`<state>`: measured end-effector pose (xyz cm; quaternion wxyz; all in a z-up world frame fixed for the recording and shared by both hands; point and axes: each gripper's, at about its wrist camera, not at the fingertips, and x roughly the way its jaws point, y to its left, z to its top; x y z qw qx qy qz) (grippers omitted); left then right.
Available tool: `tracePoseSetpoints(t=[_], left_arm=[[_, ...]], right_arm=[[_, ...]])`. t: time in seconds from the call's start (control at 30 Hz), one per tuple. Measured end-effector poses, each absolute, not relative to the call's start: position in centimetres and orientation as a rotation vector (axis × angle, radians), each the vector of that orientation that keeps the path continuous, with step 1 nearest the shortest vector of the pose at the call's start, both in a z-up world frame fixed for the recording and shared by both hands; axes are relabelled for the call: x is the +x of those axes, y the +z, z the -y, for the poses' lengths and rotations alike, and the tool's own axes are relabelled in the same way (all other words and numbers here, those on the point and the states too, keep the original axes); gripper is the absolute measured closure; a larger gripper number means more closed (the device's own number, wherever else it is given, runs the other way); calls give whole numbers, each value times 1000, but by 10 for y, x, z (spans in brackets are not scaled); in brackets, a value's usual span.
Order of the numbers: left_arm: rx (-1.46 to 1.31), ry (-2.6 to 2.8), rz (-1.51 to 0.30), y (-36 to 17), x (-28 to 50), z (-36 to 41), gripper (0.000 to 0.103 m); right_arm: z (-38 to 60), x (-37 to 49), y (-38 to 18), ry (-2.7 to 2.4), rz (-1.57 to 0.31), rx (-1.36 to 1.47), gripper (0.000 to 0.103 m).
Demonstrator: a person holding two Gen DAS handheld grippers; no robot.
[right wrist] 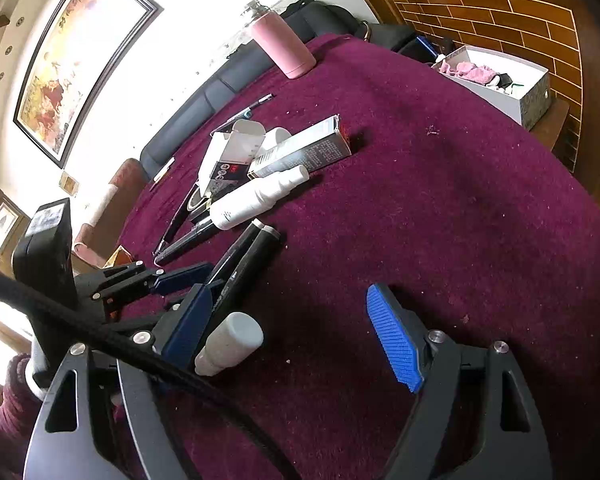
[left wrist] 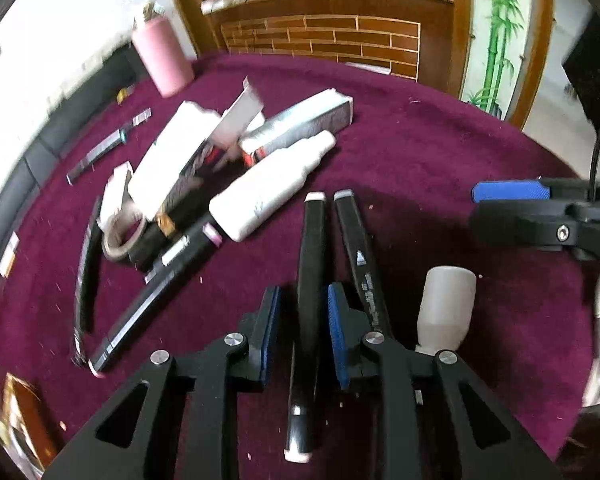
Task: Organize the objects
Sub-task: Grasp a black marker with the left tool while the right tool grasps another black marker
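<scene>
My left gripper (left wrist: 304, 322) stands open around a black marker (left wrist: 310, 280) that lies on the maroon tablecloth (left wrist: 440, 168); its pads do not touch it. A second black marker (left wrist: 360, 256) lies just right of it. A small white bottle (left wrist: 446, 304) lies beside the right finger. My right gripper (right wrist: 296, 328) is open and empty, to the right of the left one; the small white bottle (right wrist: 230, 344) lies by its left finger. A pile of boxes (left wrist: 300, 124), a white spray bottle (left wrist: 268, 188), a tape roll (left wrist: 122, 234) and more markers (left wrist: 148, 300) lies further left.
A pink flask (left wrist: 162, 56) stands at the far edge of the round table. An open white box (right wrist: 512, 80) with pink items sits off the table on the right. A wooden cabinet (left wrist: 340, 32) and a dark sofa (right wrist: 220, 88) stand behind.
</scene>
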<state>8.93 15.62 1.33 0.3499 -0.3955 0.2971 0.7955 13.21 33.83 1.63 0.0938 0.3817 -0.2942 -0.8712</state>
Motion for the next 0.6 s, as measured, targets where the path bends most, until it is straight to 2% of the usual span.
tracePoseSetpoints(t=[0.03, 0.1, 0.23, 0.33, 0.4, 0.43, 0.5, 0.57, 0.6], left_arm=[[-1029, 2056, -749, 13, 89, -154, 88], [-1123, 2027, -578, 15, 78, -138, 92], [-1159, 2102, -378, 24, 70, -92, 92], [-1151, 2154, -180, 38, 76, -42, 92], [-1117, 2187, -99, 48, 85, -14, 92], [-1101, 2197, -72, 53, 89, -4, 92], [-1061, 2219, -1, 63, 98, 19, 92], [-1021, 2231, 78, 68, 109, 43, 91], [-1009, 2241, 106, 69, 113, 54, 92]], right_arm=[[-338, 131, 17, -2588, 869, 1150, 22], [-333, 126, 21, -2602, 837, 1200, 23], [-306, 116, 41, -2595, 714, 1209, 23], [-273, 94, 47, -2626, 527, 1329, 24], [-255, 79, 40, -2637, 414, 1431, 36], [-247, 71, 32, -2626, 362, 1496, 52], [-229, 64, 32, -2677, 224, 1520, 58], [-215, 60, 30, -2683, 154, 1545, 72], [-207, 59, 29, -2675, 116, 1544, 73]])
